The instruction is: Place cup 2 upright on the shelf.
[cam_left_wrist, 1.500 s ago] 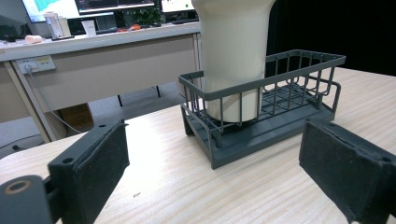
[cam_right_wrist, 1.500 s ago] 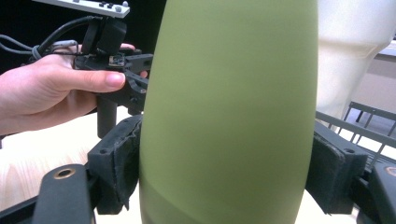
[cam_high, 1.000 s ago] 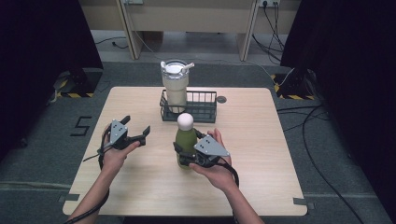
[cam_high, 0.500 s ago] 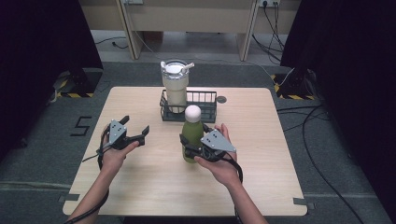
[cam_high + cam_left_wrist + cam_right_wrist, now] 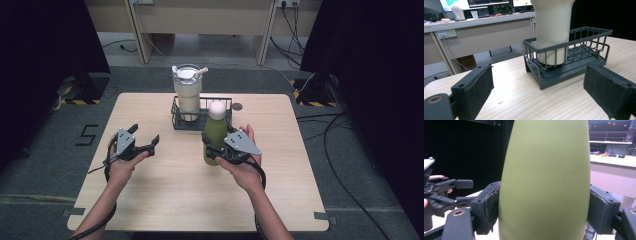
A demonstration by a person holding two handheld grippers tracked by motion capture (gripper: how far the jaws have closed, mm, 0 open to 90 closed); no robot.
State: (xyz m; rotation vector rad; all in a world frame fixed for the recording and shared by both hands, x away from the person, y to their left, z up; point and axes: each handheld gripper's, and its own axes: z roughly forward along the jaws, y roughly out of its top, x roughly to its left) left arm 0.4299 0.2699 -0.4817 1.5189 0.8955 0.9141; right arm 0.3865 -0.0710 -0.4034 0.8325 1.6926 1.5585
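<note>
A green bottle with a white cap is held upright, just in front of the right end of a dark wire basket. My right gripper is shut on the bottle's lower body. In the right gripper view both pads press on the sides of the green bottle. My left gripper hovers open at the table's left with nothing in it. In the left gripper view its jaws stand wide apart, facing the basket. A cream tumbler stands in the basket's left half.
The tumbler carries a lid and a straw. The basket's right half holds nothing. A small dark disc lies on the wooden table right of the basket. Desks and cables lie beyond the far edge.
My right gripper has carried the green bottle up and away from the person, closer to the basket. The left gripper has stayed put.
</note>
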